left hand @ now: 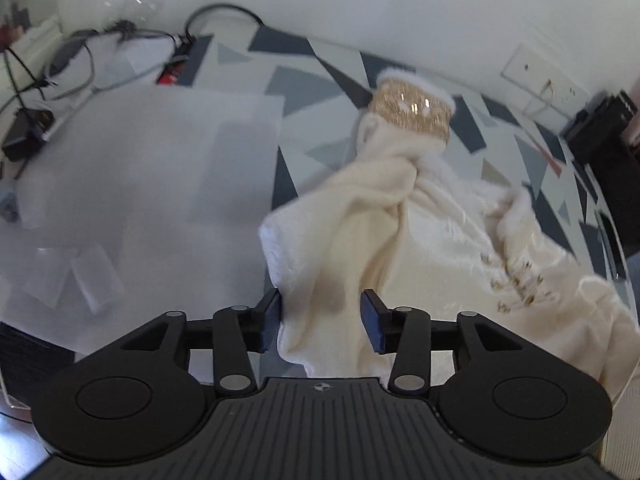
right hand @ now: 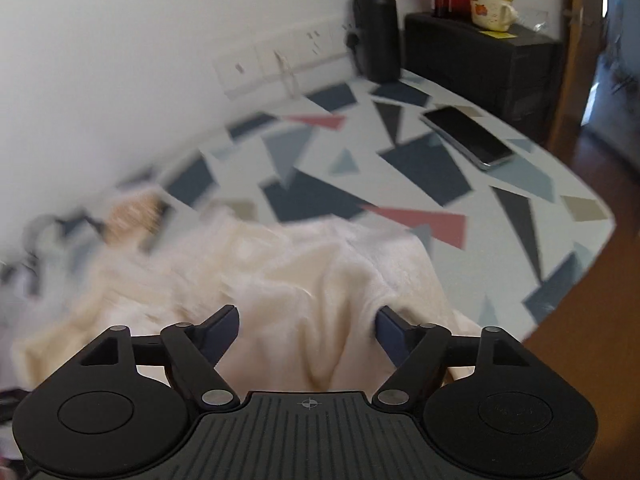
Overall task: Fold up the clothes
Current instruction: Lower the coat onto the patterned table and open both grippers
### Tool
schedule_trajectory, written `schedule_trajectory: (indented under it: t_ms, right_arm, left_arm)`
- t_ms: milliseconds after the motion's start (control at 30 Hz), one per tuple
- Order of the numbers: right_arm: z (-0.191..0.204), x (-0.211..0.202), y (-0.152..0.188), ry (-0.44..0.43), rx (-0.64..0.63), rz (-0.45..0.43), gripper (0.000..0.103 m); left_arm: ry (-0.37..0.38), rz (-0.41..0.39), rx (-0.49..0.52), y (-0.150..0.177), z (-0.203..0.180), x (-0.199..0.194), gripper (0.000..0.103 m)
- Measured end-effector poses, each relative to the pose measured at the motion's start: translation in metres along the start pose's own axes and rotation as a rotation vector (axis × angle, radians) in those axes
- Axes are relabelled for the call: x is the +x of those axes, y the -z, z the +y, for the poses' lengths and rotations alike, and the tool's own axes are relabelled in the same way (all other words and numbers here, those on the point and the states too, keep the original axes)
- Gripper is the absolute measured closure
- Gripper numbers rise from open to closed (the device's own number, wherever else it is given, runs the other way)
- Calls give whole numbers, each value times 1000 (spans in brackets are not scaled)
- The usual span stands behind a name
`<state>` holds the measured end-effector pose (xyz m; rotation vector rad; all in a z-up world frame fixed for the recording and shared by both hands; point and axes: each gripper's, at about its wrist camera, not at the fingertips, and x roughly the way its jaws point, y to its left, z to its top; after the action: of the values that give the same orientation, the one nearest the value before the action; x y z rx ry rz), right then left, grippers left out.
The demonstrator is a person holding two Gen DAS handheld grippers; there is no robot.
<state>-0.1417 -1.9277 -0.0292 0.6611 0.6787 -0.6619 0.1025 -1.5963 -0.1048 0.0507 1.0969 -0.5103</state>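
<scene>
A cream fleece garment [left hand: 420, 232] with a gold sequin cuff [left hand: 412, 114] lies crumpled on the patterned tabletop [left hand: 304, 80]. My left gripper [left hand: 320, 320] is open, its blue pads on either side of a fold at the garment's near edge. In the right wrist view the same garment [right hand: 288, 280] fills the foreground. My right gripper [right hand: 308, 328] is open wide, with cloth bunched between its fingers and pressed against the right pad [right hand: 386, 328]. The view is blurred at the left.
A white foam sheet [left hand: 152, 168] and cables [left hand: 80, 64] lie to the left. A phone [right hand: 468, 136], a black flask [right hand: 376, 28], a black box [right hand: 480, 60] with a yellow cup [right hand: 490, 8] stand at the far right. The table edge [right hand: 568, 284] curves on the right.
</scene>
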Motion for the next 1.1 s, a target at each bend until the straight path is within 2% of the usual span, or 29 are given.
schedule_trajectory:
  t_ms: [67, 200, 300, 367, 500, 567, 633, 700, 767, 833, 867, 900, 933, 1000, 1067, 1100]
  right_arm:
    - [-8, -13, -21, -66, -3, -60, 24]
    - [-15, 3, -61, -108, -51, -117, 24]
    - [-4, 43, -80, -99, -130, -95, 26]
    - [13, 82, -83, -97, -203, -40, 28]
    - [63, 156, -60, -89, -381, 79, 29]
    - [85, 191, -48, -16, -467, 110, 28]
    - [97, 217, -41, 53, -518, 122, 28]
    - [108, 239, -33, 104, -570, 130, 27]
    - [117, 253, -25, 134, -638, 125, 20]
    - [126, 260, -17, 166, -709, 111, 13]
    - [130, 262, -17, 166, -718, 126, 22]
    - [133, 260, -19, 139, -696, 147, 32]
    - [134, 258, -21, 106, -669, 177, 61]
    - [142, 252, -21, 119, -683, 182, 85]
    - [146, 242, -23, 93, -696, 171, 97]
    - [146, 235, -28, 61, -673, 162, 98]
  left_arm:
    - [-26, -13, -3, -8, -8, 4, 45]
    - [-78, -40, -9, -24, -24, 12, 45]
    - [-118, -60, -14, -37, -37, 18, 45]
    - [-144, -74, -17, -45, -45, 22, 45]
    - [-159, -97, 4, -40, -62, 40, 45]
    - [-193, -101, 32, -42, -61, 50, 45]
    - [-229, -105, 62, -45, -59, 59, 45]
    - [-207, -78, 124, -50, -55, 71, 45]
    - [-190, -36, 212, -55, -54, 85, 45]
    - [-208, -33, 280, -55, -56, 95, 45]
    - [-204, -33, 284, -56, -55, 97, 54]
    - [-198, -33, 284, -56, -54, 99, 67]
    - [-181, -39, 278, -57, -51, 96, 89]
    - [-145, -52, 264, -57, -46, 89, 92]
    - [-103, -83, 217, -61, -36, 75, 94]
    - [-78, -108, 173, -65, -28, 64, 94]
